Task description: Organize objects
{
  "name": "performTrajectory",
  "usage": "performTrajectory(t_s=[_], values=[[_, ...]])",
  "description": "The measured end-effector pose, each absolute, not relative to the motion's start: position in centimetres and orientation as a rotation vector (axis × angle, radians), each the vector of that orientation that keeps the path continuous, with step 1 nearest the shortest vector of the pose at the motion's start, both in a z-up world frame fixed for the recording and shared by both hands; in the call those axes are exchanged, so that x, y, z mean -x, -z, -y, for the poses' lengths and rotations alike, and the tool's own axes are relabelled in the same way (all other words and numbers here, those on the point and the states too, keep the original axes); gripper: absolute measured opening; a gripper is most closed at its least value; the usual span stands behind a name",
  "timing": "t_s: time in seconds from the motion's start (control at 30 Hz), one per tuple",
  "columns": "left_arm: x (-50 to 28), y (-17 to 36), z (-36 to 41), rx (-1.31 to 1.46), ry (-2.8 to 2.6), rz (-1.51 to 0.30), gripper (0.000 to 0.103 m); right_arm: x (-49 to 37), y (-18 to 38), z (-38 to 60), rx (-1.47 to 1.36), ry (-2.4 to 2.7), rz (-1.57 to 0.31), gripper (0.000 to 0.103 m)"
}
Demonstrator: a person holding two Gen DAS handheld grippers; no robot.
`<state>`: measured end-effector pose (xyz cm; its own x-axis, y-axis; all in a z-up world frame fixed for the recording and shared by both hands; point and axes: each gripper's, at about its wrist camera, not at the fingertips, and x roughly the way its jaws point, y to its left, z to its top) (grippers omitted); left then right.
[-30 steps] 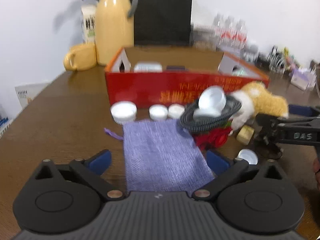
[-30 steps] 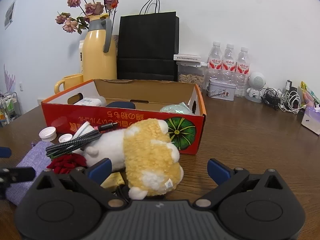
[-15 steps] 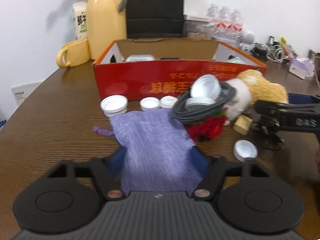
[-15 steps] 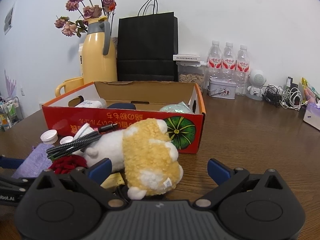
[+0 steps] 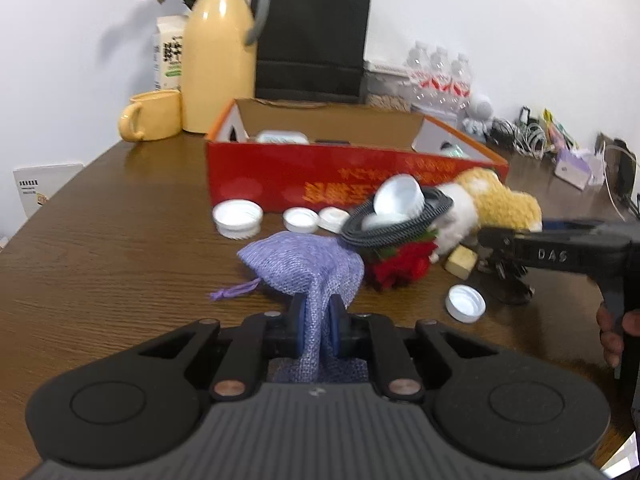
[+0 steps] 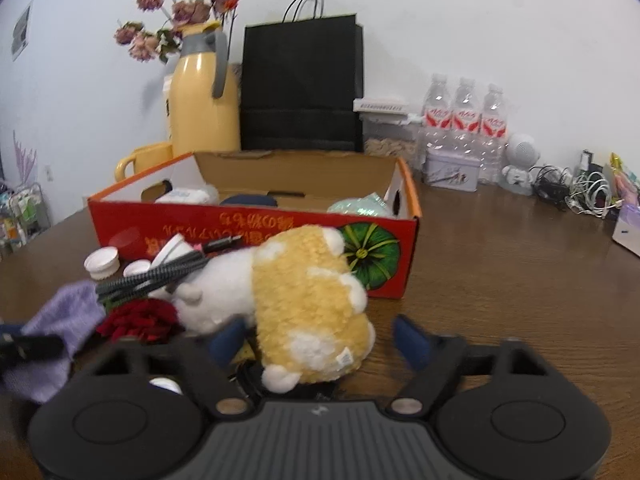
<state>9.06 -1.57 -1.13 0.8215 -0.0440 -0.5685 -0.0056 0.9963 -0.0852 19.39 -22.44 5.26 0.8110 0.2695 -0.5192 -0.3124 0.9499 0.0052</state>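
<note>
Item: pouch (image 5: 308, 264), frame centre on bench (image 5: 120, 240). My left claw (image 5: 318, 326) has just pinched it; boxing next. Right claw (image 6: 320, 338) closing around plush (image 6: 312, 312), half spread.

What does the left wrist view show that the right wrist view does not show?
Only the left wrist view shows the left gripper shut on the purple pouch, the lone white cap near the right gripper's arm, and the small yellow block.

Only the right wrist view shows the right gripper, jaws just been closing around the plush toy but not yet pressing it, and the pumpkin print on the box.

Both show the red box, the coiled cable, the red flower and the yellow jug.
</note>
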Motion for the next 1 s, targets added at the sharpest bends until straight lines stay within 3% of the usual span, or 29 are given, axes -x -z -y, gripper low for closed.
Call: performTrajectory(t_s=[0.57,1.0], values=[[-8.0,-1.5,-0.3,0.086,0.012,-0.508,0.012,-15.0,-9.5,25.3,0.11,-0.257,-0.338,0.048],[-11.7,-5.2,-0.3,0.06,0.042,-0.409,0.012,-18.4,-11.7,22.6,0.073,-0.302,-0.278,0.048]])
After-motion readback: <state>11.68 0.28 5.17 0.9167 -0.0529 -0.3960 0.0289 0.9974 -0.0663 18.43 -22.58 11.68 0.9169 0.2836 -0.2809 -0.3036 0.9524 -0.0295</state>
